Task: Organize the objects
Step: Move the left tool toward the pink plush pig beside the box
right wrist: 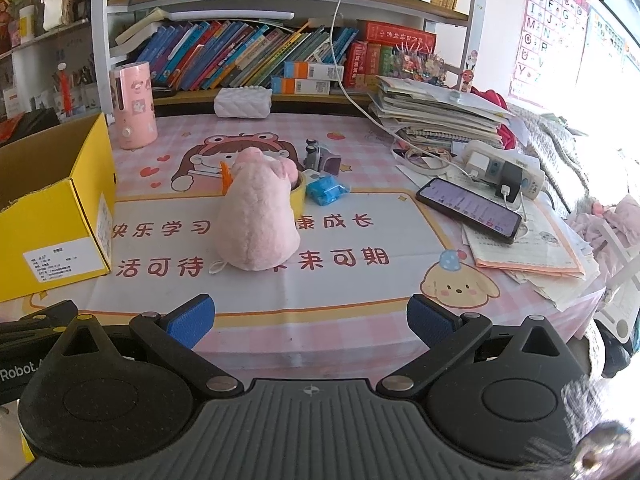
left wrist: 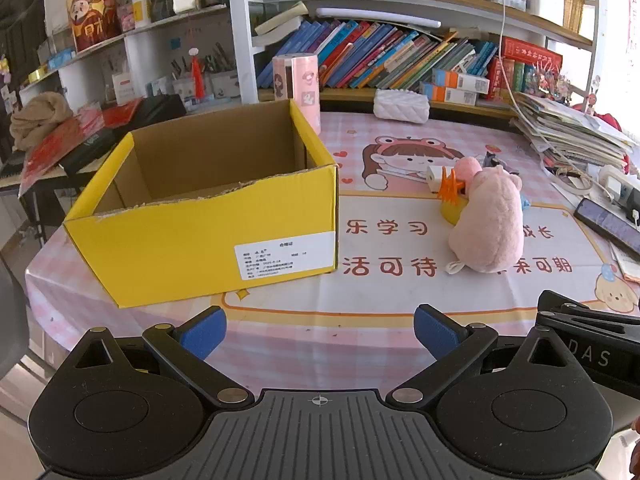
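Observation:
An empty yellow cardboard box (left wrist: 208, 216) (right wrist: 48, 216) stands open-topped on the left of the desk. To its right sits a pink plush pig (left wrist: 490, 224) (right wrist: 258, 216), leaning against a yellow tape roll (right wrist: 298, 196) (left wrist: 452, 210) with an orange claw clip (left wrist: 450, 190) (right wrist: 226, 178) beside it. Behind lie a blue packet (right wrist: 326, 190), a small grey toy (right wrist: 316, 156) and a white charger (left wrist: 434, 176). My left gripper (left wrist: 320, 334) hovers open over the desk's front edge, before the box. My right gripper (right wrist: 310, 322) is open too, short of the pig, holding nothing.
A pink cylinder (left wrist: 298, 88) (right wrist: 132, 104) stands behind the box, a white quilted pouch (right wrist: 242, 102) by the bookshelf. On the right are a phone (right wrist: 468, 208), a power strip (right wrist: 504, 170), stacked papers (right wrist: 432, 112) and a booklet (right wrist: 524, 248).

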Tool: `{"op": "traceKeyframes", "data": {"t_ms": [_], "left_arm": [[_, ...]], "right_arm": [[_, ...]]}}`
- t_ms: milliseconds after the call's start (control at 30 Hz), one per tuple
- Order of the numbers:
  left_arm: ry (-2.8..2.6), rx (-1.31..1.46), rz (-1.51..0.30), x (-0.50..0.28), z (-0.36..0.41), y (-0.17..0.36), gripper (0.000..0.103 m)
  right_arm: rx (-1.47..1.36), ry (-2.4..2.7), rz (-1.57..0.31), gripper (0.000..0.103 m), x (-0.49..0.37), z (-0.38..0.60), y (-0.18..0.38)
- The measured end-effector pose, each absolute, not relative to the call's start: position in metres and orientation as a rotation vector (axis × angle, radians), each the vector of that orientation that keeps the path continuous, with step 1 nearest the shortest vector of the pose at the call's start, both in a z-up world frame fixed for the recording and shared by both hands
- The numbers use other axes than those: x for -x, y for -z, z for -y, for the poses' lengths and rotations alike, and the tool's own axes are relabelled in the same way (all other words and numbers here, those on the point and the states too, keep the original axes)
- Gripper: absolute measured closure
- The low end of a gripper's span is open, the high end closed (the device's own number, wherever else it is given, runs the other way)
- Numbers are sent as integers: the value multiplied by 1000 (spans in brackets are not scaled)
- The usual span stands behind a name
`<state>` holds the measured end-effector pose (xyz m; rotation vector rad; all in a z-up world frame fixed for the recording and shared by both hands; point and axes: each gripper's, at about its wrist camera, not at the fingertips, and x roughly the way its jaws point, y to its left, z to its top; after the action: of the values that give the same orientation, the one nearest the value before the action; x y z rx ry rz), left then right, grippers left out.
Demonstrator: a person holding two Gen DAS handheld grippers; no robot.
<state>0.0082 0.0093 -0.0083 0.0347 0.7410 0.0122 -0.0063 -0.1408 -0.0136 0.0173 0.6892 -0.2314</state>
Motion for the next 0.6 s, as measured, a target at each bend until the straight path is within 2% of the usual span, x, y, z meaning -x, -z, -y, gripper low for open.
{"op": "traceKeyframes", "data": {"t_ms": [600], "left_arm": [[-3, -30, -736, -7, -10, 6, 2]], "right_arm": [[-10, 231, -689, 0, 6, 138, 11]]}}
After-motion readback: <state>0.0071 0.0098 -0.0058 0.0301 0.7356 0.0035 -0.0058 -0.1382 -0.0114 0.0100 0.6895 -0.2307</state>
